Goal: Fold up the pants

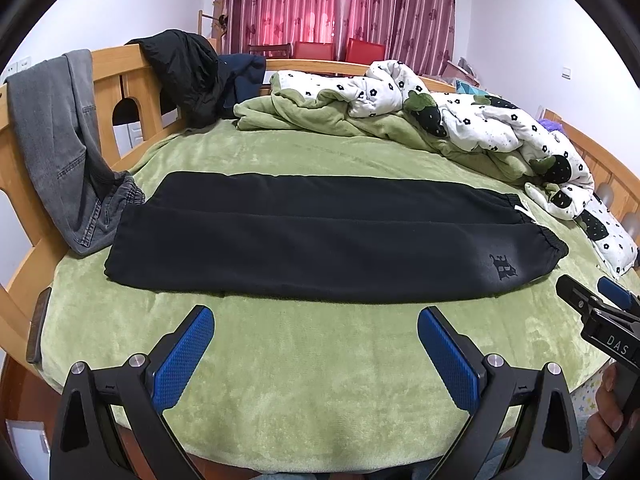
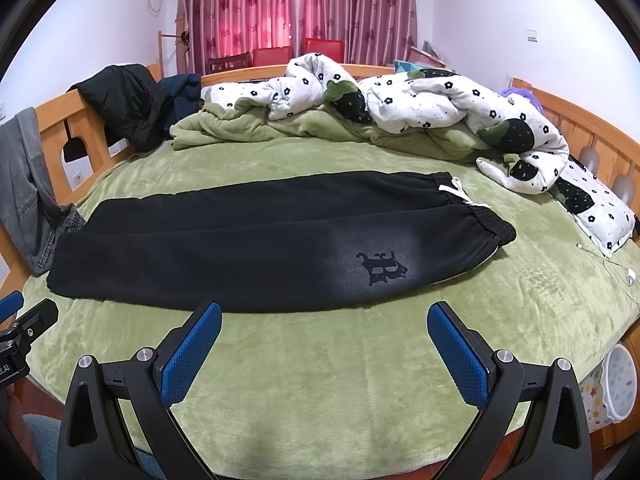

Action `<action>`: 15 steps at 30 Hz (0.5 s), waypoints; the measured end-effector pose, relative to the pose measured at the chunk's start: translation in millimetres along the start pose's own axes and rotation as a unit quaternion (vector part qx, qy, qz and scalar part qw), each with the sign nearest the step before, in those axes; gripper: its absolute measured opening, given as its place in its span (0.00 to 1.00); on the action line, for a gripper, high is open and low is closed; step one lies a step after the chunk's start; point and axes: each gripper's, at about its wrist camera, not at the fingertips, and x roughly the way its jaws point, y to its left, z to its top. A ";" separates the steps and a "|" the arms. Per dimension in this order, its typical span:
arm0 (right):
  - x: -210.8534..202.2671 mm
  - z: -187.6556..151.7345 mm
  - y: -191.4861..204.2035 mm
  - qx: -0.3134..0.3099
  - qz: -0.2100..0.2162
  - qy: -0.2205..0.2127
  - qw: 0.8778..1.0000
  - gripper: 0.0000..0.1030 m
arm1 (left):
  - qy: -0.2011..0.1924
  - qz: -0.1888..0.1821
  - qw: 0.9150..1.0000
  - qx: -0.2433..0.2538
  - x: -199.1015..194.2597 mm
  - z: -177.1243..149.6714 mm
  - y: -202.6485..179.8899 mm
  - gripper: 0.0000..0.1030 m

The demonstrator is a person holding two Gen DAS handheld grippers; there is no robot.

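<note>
A wide bed (image 1: 320, 380) with a green plush cover fills both views, framed by a wooden headboard-style rail (image 1: 116, 68) along its far and left sides. At the far side lies a bunched quilt (image 1: 472, 120), white with black flowers and strawberry shapes, its green underside showing. Behind it hang red flowered curtains (image 1: 336, 4).

The black pants (image 1: 320, 240) lie flat across the middle of the bed, already folded lengthwise so one leg rests on the other. The elastic waistband (image 2: 492, 224) is at the right end, with a white drawstring (image 2: 456, 190) showing there, and the leg ends are at the left. A dark printed logo (image 2: 382, 268) sits on the upper layer near the waistband.

On the rail at the left hang grey jeans (image 1: 60, 144), their lower end touching the bed just beside the leg end of the pants. Further along the rail a black jacket (image 1: 184, 76) is draped, with a dark blue garment (image 1: 248, 76) next to it.

The left gripper (image 1: 316, 344) hovers over bare green cover on the near side of the pants, its blue-padded fingers (image 1: 184, 356) spread wide and holding nothing. The right gripper (image 2: 324, 340) hovers likewise near the logo end, also spread and empty. Neither touches the pants. A hand (image 1: 608, 420) holding the right gripper's handle shows at the left wrist view's lower right edge.

A white cable (image 2: 612, 264) lies on the bed at the far right.
</note>
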 end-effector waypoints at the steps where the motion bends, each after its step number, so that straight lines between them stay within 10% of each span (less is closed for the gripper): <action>1: 0.1 -0.1 0.0 0.000 0.000 0.000 1.000 0.98 | 0.002 0.000 1.000 -0.001 0.5 -0.5 -0.2 1.00; 15: 1.3 -0.6 3.3 0.000 0.001 0.002 1.000 0.98 | 0.007 0.000 1.000 -0.003 2.7 0.2 0.0 1.00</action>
